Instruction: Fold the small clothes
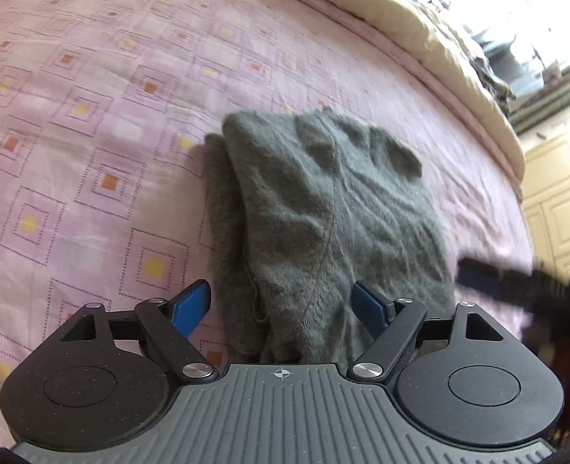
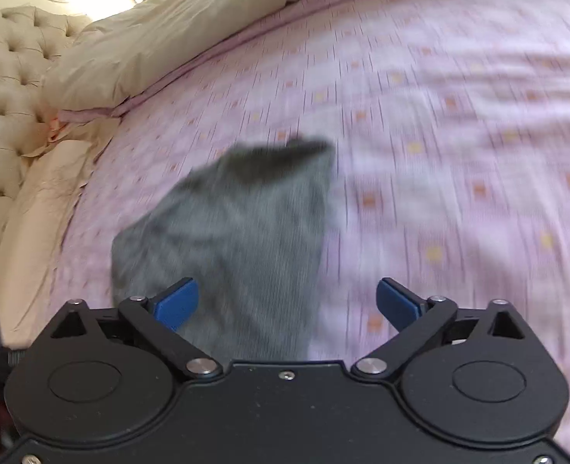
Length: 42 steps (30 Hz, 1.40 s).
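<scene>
Cloth: a soft, fuzzy grey cloth [image 1: 323,208] is lying folded on the pink bed cover with little squares [image 1: 91,116].
Left hand-held gripper [image 1: 283,311]: hanging wide open over the near end.
Right hand-held gripper [image 2: 286,303]: also wide open, holding nothing.
Feel: looking light and floppy.
Where to grab: probably the near corners.

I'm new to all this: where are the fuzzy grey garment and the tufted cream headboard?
fuzzy grey garment [image 1: 323,208]: left wrist view, middle of its top layer.
tufted cream headboard [image 2: 6,77]: right wrist view, buttoned padding.
</scene>
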{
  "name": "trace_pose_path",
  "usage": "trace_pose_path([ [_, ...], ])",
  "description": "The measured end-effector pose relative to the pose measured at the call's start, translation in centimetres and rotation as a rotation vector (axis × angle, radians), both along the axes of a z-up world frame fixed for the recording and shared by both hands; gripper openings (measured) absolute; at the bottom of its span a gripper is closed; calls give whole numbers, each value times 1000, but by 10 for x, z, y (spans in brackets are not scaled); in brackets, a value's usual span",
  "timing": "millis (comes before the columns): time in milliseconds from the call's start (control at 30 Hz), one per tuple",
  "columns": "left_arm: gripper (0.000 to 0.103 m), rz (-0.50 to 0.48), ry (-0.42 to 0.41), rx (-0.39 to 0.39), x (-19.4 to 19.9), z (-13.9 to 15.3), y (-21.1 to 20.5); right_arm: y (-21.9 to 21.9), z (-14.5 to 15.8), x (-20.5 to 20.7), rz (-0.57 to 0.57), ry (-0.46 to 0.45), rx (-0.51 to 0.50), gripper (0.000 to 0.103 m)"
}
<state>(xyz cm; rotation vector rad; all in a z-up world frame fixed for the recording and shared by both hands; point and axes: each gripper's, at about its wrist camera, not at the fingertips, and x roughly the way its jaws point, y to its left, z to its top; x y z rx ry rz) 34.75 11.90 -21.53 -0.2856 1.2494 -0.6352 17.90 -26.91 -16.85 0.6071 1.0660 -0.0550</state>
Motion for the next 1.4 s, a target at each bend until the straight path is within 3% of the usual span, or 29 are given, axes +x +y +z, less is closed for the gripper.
trace_pose_path([
  [200, 80, 73, 43, -54, 29, -2, 6, 20, -14, -49, -25, 34, 129, 102],
  [433, 80, 69, 108, -100, 73, -23, -20, 31, -26, -39, -12, -3, 201, 103],
  [500, 86, 73, 128, -121, 83, -30, -27, 32, -30, -31, -7, -17, 224, 103],
  [567, 102, 72, 144, -170, 90, -32, -31, 31, -33, -22, -7, -26, 251, 103],
  [600, 102, 64, 147, -174, 92, -32, -34, 31, -35, -17, -10, -27, 262, 103],
  [900, 99, -54, 61, -157, 95, -27, -49, 28, -40, -19, -50, -48, 344, 103],
  [1033, 84, -64, 26, -108, 90, -24, -49, 32, -41, -26, -62, -55, 332, 103],
  [1200, 79, -34, 57, -143, 94, -28, -36, 33, -42, -26, -100, -51, 339, 103],
  [1300, 48, -14, 56, -115, 99, -30, -33, 32, -43, -24, -92, -33, 337, 103],
  [1333, 32, -6, 68, -107, 102, -32, -32, 32, -41, -22, -81, -21, 330, 103],
  [1367, 23, 2, 94, -107, 105, -35, -30, 33, -40, -19, -70, -6, 322, 103],
  [1400, 23, 10, 124, -117, 107, -38, -29, 34, -39, -17, -59, 11, 315, 103],
])
